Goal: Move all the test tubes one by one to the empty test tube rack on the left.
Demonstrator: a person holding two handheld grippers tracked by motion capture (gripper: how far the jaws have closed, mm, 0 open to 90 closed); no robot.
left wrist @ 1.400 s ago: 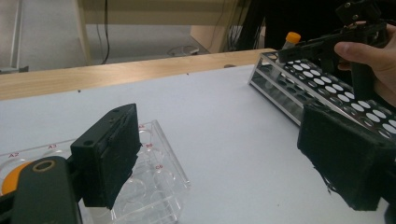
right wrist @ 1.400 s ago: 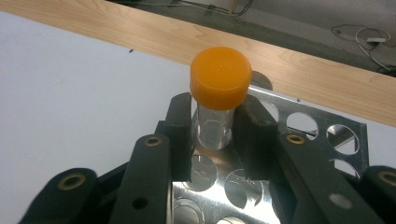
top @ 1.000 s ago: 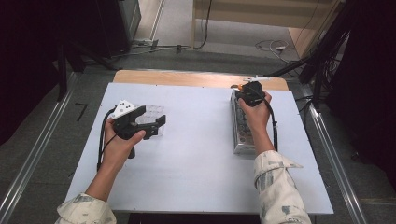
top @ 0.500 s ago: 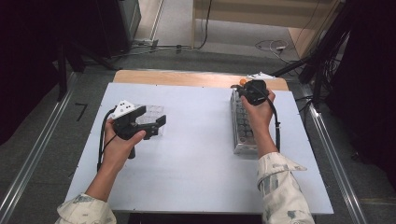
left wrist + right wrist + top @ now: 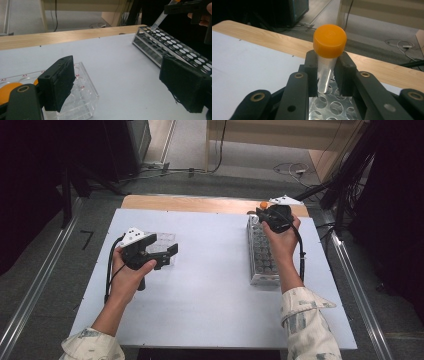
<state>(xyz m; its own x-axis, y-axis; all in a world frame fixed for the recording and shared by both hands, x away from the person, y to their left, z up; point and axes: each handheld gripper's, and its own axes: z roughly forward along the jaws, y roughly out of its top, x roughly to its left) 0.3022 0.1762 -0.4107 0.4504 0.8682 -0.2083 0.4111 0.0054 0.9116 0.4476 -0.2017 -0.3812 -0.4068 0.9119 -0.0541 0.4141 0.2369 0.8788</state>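
A clear tube with an orange cap (image 5: 329, 41) is pinched just below its cap by my right gripper (image 5: 327, 65), which is shut on it. The tube hangs upright with its tip over the holes at the far end of the metal tube rack (image 5: 329, 106). In the high view the right gripper (image 5: 267, 212) is above the far end of the rack (image 5: 262, 252), with the orange cap (image 5: 263, 205) at its tip. My left gripper (image 5: 117, 75) stands open, low over the table, its left jaw beside a clear well plate (image 5: 83, 93). The left gripper (image 5: 167, 256) rests by the well plate (image 5: 162, 240).
The white table (image 5: 215, 285) has a wooden strip (image 5: 190, 202) along its far edge. From the left gripper view the rack (image 5: 175, 47) lies to the right, with the tube (image 5: 158, 21) above it. Cables lie on the floor beyond the table.
My right gripper has risen a little and shifted toward the rack's far end, carrying the orange-capped tube. The left hand has stayed put.
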